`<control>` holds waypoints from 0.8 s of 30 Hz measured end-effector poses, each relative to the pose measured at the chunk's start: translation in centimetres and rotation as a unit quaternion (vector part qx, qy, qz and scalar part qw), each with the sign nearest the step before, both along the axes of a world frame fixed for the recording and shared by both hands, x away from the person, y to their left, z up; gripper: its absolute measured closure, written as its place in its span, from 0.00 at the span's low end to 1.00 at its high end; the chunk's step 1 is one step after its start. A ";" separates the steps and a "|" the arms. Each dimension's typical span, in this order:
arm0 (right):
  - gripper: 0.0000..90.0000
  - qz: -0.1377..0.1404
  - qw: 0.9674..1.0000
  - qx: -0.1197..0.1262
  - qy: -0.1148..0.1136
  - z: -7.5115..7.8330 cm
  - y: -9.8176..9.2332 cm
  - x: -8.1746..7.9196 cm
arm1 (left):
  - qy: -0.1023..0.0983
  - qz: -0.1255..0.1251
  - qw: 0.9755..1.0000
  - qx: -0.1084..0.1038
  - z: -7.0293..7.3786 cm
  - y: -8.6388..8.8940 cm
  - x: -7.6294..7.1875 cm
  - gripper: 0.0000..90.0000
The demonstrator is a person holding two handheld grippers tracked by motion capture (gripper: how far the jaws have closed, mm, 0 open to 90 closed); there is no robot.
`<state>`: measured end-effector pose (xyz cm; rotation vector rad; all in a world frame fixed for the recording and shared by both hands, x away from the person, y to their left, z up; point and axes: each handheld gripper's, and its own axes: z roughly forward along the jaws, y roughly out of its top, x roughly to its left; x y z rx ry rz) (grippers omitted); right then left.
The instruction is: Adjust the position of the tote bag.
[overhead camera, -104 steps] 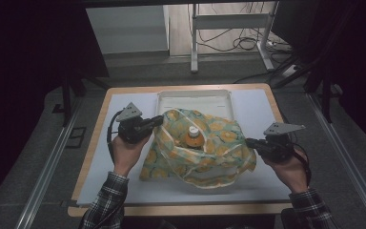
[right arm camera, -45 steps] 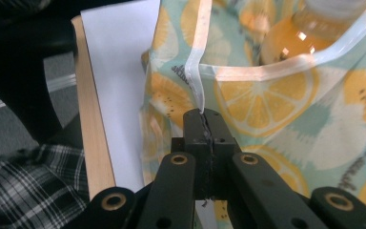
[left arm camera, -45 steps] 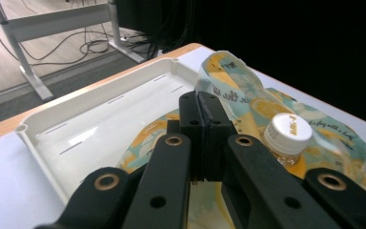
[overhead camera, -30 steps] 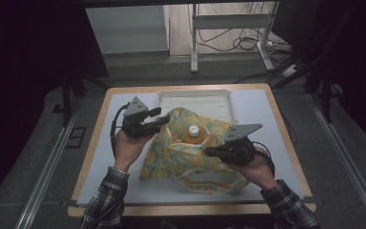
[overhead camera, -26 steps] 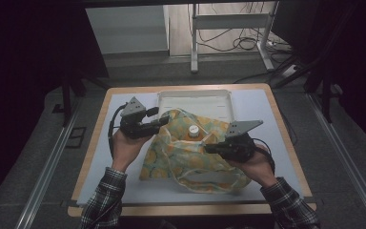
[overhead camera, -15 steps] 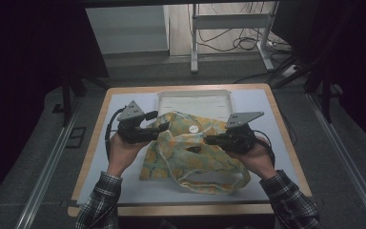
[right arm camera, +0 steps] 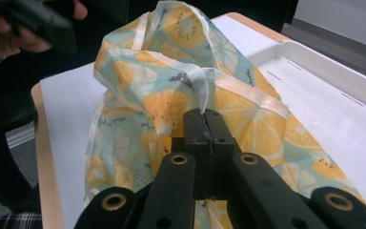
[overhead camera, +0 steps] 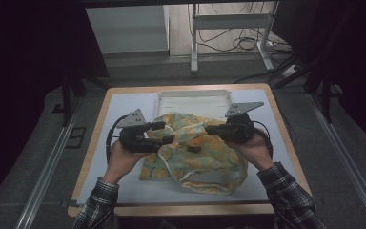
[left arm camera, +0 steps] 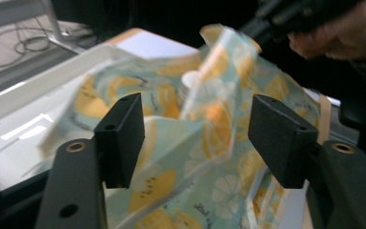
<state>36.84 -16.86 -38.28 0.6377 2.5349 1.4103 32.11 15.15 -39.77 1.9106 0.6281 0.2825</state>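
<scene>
You have one lemon-print cloth bag (overhead camera: 195,155) at the centre of the high view, with one bottle (overhead camera: 194,143) poking from it. One white tray (overhead camera: 195,101) sits above it, upper centre. You hold two grippers: the left gripper (overhead camera: 164,132) at centre left and the right gripper (overhead camera: 209,129) at centre right.
</scene>
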 end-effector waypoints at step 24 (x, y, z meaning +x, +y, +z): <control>1.00 -0.039 0.999 0.004 0.006 0.8 0.6 3.3 | 0.001 0.033 0.998 0.052 -1.0 -0.8 2.6 0.48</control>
